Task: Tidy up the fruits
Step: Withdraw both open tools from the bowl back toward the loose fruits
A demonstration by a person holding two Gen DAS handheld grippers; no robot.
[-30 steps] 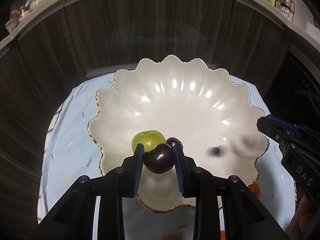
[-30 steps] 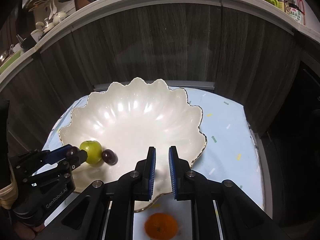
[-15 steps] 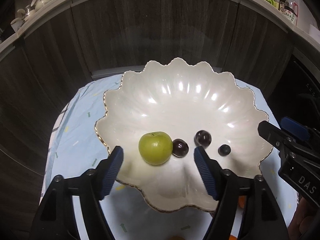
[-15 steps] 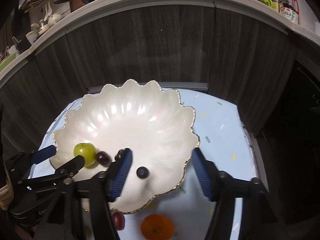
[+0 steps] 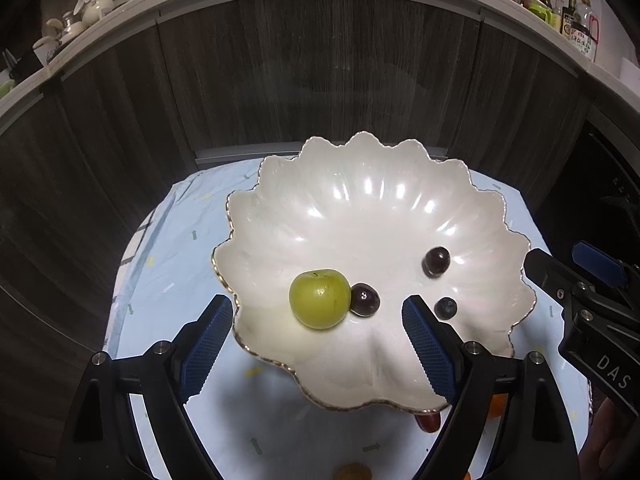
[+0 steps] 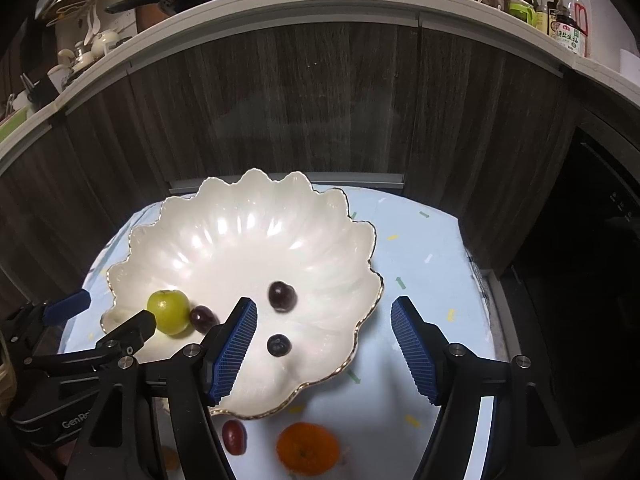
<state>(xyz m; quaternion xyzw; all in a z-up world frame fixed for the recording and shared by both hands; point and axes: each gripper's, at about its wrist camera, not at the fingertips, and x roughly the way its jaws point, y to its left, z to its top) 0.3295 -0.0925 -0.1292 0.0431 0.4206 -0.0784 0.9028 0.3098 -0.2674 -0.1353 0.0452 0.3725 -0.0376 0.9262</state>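
A white scalloped bowl [image 5: 360, 208] [image 6: 240, 240] with a gold rim stands on a light blue cloth. In it lie a green fruit [image 5: 319, 298] [image 6: 168, 312], a dark cherry [image 5: 364, 299] [image 6: 202, 318] touching it, a second dark cherry [image 5: 436, 261] [image 6: 282, 296] and a blueberry [image 5: 446, 307] [image 6: 279, 345]. My left gripper [image 5: 318, 344] is open and empty above the bowl's near rim. My right gripper [image 6: 324, 348] is open and empty over the bowl's right side. A red grape [image 6: 234, 436] and an orange [image 6: 308, 448] lie on the cloth in front of the bowl.
The cloth-covered table [image 6: 420, 264] ends at dark wood cabinet fronts [image 5: 320, 72] behind. A counter above holds bottles [image 6: 560, 20] and dishes. A small orange-brown fruit [image 5: 354, 472] lies at the near edge of the cloth. A dark appliance [image 6: 592, 240] stands to the right.
My left gripper opened and let the dark cherry into the bowl; it rolled right. My right gripper opened and a blueberry landed in the bowl. Both grippers pulled back and up.
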